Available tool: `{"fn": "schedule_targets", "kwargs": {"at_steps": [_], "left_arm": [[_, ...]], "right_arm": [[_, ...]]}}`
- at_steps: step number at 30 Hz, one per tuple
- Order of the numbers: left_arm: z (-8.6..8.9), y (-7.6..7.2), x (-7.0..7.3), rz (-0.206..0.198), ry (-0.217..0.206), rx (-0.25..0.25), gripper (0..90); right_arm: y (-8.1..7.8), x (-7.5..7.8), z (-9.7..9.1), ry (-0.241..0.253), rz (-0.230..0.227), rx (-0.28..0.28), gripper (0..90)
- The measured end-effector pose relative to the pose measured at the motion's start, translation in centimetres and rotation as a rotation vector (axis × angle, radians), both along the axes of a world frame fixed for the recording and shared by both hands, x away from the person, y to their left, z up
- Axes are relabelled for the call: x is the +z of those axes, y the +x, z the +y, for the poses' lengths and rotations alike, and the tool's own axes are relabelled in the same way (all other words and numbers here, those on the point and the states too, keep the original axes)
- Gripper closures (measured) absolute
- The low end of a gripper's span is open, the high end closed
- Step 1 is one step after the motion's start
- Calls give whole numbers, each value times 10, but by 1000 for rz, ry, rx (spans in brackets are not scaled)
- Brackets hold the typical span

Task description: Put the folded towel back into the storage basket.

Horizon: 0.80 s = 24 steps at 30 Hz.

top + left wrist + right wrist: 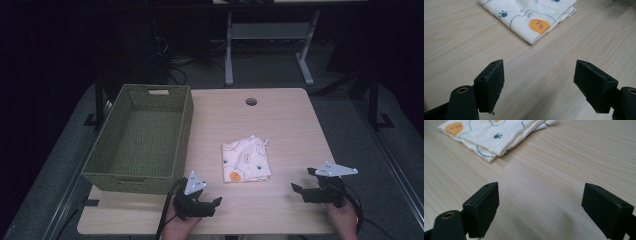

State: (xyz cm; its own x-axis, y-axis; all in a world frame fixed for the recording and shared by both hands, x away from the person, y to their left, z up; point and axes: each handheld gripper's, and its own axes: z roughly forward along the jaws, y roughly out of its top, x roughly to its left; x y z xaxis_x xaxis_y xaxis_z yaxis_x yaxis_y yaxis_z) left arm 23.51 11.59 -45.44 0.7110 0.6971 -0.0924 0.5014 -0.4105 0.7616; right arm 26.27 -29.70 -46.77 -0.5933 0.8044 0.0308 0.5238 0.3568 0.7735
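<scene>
Folded cloth (246, 160) mid-table, both grippers released and empty.
Left gripper (210, 202) and right gripper (302, 184) sit near the front edge, jaws wide. Risk: pinching one layer would unfold the cloth. Pale wood table (280, 120); green basket (141, 140) at left; dark room.

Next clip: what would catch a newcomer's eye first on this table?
Probably the folded white cloth with paw prints and an orange face, lying alone in the middle of the wooden table. Next, the big green woven basket at the table's left side, with nothing inside. At the near edge, the left gripper and right gripper sit either side of the cloth, both open and holding nothing.
</scene>
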Motion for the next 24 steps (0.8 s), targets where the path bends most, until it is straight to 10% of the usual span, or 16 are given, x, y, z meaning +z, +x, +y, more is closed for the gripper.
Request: {"fn": "schedule_targets", "kwargs": {"at_steps": [24], "left_arm": [[-20,9,17,-74,53,-60,246]], "right_arm": [[-5,2,-9,27,-27,-46,141]]}}
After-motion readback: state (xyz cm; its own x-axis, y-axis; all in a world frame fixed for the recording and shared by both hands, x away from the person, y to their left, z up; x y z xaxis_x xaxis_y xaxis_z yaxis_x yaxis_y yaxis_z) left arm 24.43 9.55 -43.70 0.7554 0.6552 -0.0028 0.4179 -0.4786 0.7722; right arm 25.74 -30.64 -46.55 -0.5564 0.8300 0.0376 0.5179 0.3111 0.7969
